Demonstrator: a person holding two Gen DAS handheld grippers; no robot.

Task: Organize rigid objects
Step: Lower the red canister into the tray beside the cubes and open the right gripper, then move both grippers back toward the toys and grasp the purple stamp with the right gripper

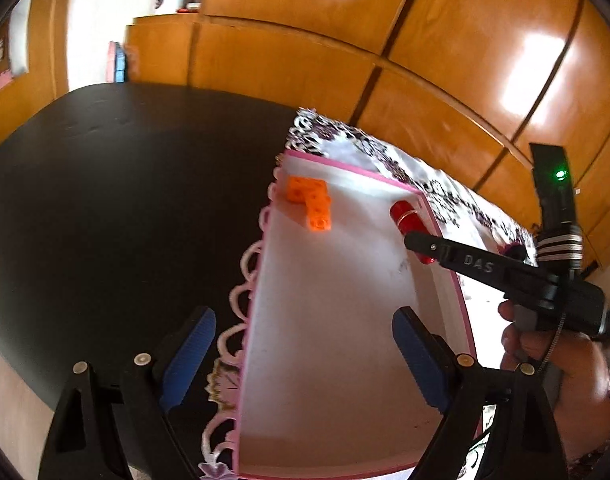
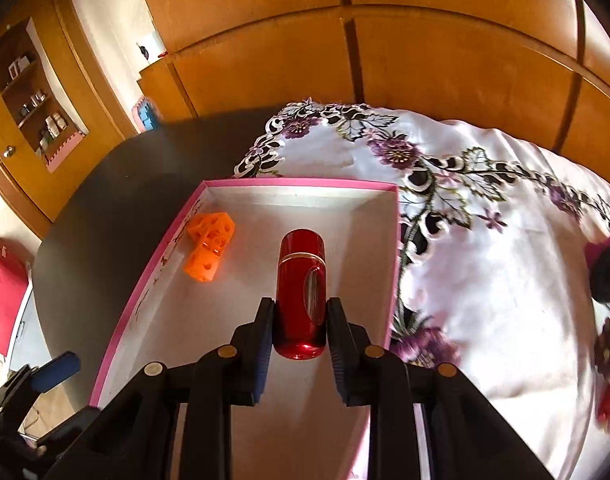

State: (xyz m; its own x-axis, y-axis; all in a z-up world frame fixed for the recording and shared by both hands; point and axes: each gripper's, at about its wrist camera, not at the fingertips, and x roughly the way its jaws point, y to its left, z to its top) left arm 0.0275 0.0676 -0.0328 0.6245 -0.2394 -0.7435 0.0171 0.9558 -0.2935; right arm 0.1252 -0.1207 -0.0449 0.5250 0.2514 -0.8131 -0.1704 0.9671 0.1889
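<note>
Over pink box (image 2: 305,184): right gripper (image 2: 301,332) grasping red bottle (image 2: 301,280); left gripper (image 1: 305,344) released; table items cropped.

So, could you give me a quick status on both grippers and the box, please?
Left gripper open, empty. Right gripper shut on red bottle, over pink-rimmed box. Orange block already inside, clear of bottle.

Left gripper (image 1: 303,354) tilted downward, jaws spread wide with nothing between them, right gripper (image 2: 300,330) angled down, jaws clamped, bare hand (image 1: 545,360) behind it
</note>
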